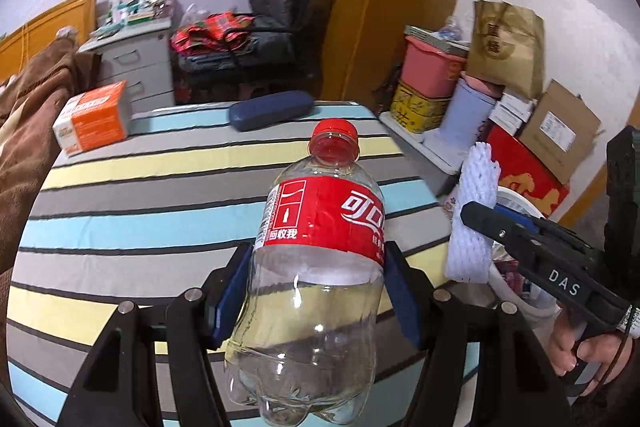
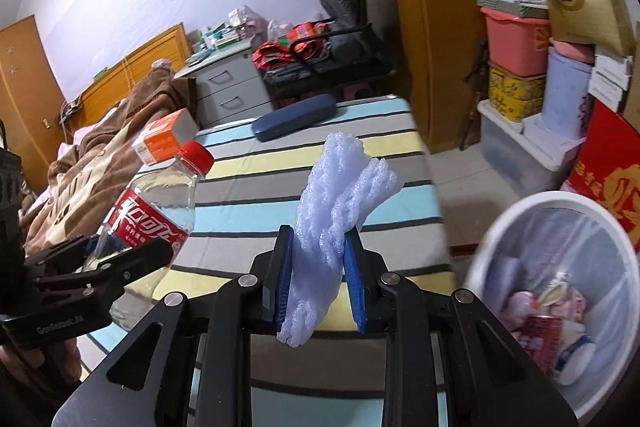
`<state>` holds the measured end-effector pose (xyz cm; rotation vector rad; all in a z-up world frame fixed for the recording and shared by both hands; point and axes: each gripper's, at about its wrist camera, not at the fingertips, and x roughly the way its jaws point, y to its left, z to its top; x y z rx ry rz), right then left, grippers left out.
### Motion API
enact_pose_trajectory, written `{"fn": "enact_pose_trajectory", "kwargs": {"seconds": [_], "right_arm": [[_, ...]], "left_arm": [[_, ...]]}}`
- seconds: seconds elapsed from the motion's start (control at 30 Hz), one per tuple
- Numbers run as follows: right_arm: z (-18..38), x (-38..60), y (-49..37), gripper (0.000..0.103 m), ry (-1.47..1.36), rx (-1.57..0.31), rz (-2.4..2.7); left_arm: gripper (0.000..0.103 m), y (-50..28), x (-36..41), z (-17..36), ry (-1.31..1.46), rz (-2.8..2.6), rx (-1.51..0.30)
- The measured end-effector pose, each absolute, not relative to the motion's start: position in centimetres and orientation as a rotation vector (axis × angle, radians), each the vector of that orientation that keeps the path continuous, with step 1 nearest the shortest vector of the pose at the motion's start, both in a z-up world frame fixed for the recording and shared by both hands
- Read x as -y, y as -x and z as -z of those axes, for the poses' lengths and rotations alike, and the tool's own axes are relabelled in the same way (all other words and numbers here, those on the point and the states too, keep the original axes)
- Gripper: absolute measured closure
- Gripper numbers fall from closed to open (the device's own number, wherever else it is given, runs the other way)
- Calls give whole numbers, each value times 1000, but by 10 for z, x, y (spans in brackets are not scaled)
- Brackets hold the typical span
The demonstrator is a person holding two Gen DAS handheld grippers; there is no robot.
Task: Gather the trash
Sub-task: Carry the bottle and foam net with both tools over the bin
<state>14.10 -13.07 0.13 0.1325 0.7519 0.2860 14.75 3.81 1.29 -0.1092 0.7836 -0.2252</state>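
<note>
My left gripper (image 1: 318,291) is shut on an empty clear plastic bottle (image 1: 320,267) with a red cap and red label, held above the striped table (image 1: 140,195). It also shows in the right wrist view (image 2: 152,219). My right gripper (image 2: 318,283) is shut on a white foam net sleeve (image 2: 336,211), which also shows in the left wrist view (image 1: 474,215). A white trash bin (image 2: 500,227) lined with a clear bag holds several pieces of trash, low to the right of the table.
An orange box (image 1: 96,117) and a dark blue case (image 1: 272,109) lie at the table's far side. A brown blanket (image 1: 28,131) is to the left. Stacked boxes, tubs and a red box (image 2: 608,183) stand at the right wall. A grey drawer unit (image 1: 140,67) stands behind.
</note>
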Motion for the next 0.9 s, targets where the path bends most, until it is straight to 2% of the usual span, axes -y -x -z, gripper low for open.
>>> {"fn": "enact_pose_trajectory", "kwargs": {"seconds": [0.63, 0.9], "right_arm": [[-8, 234, -111, 77, -173, -702, -106], [-1, 265, -109, 77, -158, -742, -37]], "left_arm": [[37, -142, 92, -24, 33, 424, -757], [37, -142, 136, -18, 15, 500, -786]]}}
